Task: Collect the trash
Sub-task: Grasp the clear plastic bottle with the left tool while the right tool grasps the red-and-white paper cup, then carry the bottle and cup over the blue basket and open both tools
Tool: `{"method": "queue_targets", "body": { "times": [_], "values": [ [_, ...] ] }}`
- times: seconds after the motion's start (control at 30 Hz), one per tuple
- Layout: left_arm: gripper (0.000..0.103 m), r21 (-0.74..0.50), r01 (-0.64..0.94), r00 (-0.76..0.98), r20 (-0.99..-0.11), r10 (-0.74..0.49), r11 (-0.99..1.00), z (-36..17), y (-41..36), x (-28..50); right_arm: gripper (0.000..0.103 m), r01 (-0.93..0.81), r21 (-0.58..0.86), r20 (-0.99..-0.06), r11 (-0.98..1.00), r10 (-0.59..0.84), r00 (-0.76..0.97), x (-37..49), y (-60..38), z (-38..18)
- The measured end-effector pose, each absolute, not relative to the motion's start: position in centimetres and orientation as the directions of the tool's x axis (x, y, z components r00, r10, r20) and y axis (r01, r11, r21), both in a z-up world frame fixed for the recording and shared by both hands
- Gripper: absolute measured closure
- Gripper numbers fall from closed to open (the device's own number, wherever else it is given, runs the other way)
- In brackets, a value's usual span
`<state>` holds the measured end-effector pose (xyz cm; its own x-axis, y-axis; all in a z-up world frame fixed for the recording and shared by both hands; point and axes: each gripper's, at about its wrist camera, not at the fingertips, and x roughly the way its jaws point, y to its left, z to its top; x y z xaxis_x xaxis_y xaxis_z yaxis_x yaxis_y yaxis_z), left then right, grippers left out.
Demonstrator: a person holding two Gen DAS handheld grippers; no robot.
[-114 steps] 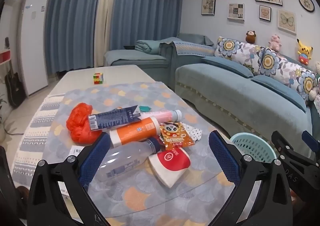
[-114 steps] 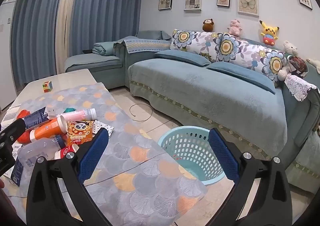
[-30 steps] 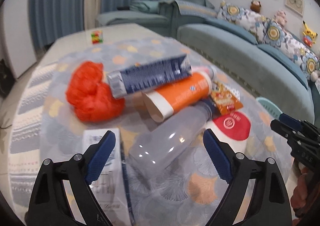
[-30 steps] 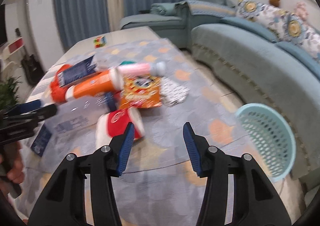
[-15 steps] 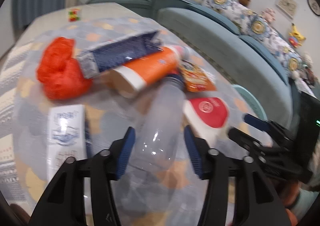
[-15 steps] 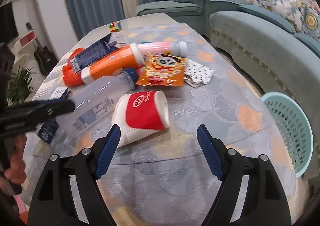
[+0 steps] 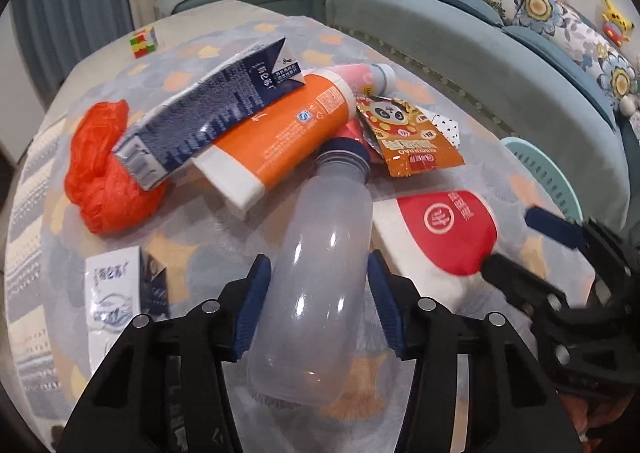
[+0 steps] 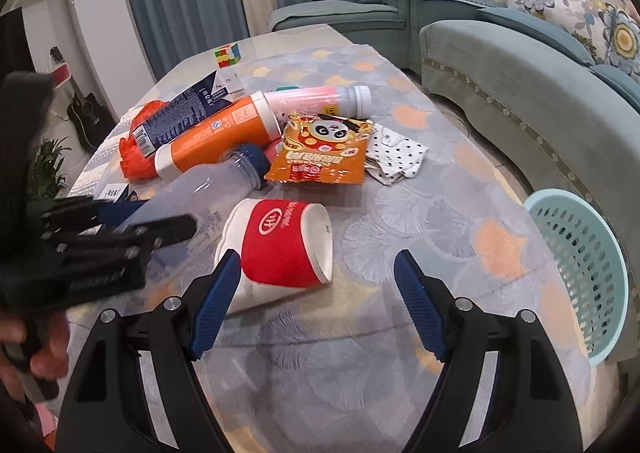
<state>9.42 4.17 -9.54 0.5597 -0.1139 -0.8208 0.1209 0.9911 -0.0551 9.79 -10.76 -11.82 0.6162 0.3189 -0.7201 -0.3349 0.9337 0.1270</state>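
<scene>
A clear plastic bottle (image 7: 320,253) with a blue cap lies on the patterned table cover. My left gripper (image 7: 320,285) straddles its body; the jaws are closing, and both blue pads (image 7: 258,293) touch its sides. A red-and-white paper cup (image 8: 280,241) lies on its side just right of the bottle. My right gripper (image 8: 316,265) stands open in front of the cup, its left pad beside the cup's base and a wide gap on the right. The right wrist view shows the left gripper (image 8: 120,221) side-on over the bottle (image 8: 208,189).
Behind the bottle lie an orange bottle (image 7: 280,141), a dark blue carton (image 7: 212,101), a red plastic bag (image 7: 104,181), a panda snack pack (image 7: 408,137) and a pink bottle (image 8: 316,97). A small carton (image 7: 112,285) lies left. A teal basket (image 8: 580,253) stands beside the table, before the sofa (image 8: 520,65).
My left gripper moved forward over the clear bottle and its jaws narrowed from wide open to touching it. My right gripper's jaws widened and the cup now lies close in front.
</scene>
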Motion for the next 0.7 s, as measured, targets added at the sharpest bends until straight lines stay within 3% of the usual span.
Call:
{"method": "queue_targets", "body": {
  "times": [0.17,0.5,0.6,0.63,0.7],
  "values": [
    [0.058,-0.122,0.084,0.585,-0.797,-0.148,0.989,-8.7,6.2,6.3,0.015,-0.371,0.103,-0.736,0.923,0.322,0.596,10.3,-8.7,-12.1],
    [0.058,-0.217,0.019,0.586,-0.789,-0.187,0.976,-9.7,9.1,4.3,0.013,-0.387,-0.034,-0.784,0.921,0.215,0.582,10.7,-4.8,-14.3],
    [0.058,-0.19,0.028,0.583,-0.795,-0.17,0.981,-9.7,8.7,4.7,0.02,-0.36,-0.075,-0.782,0.93,0.169,0.6,10.9,-4.9,-14.5],
    [0.058,-0.185,0.028,0.583,-0.795,-0.166,0.982,-9.8,8.6,4.6,0.031,-0.358,-0.073,-0.78,0.931,0.17,0.602,11.0,-5.1,-14.5],
    [0.058,-0.183,0.028,0.582,-0.797,-0.165,0.983,-9.9,8.5,4.8,0.031,-0.337,-0.089,-0.771,0.937,0.149,0.619,11.1,-5.6,-14.3]
  ]
}}
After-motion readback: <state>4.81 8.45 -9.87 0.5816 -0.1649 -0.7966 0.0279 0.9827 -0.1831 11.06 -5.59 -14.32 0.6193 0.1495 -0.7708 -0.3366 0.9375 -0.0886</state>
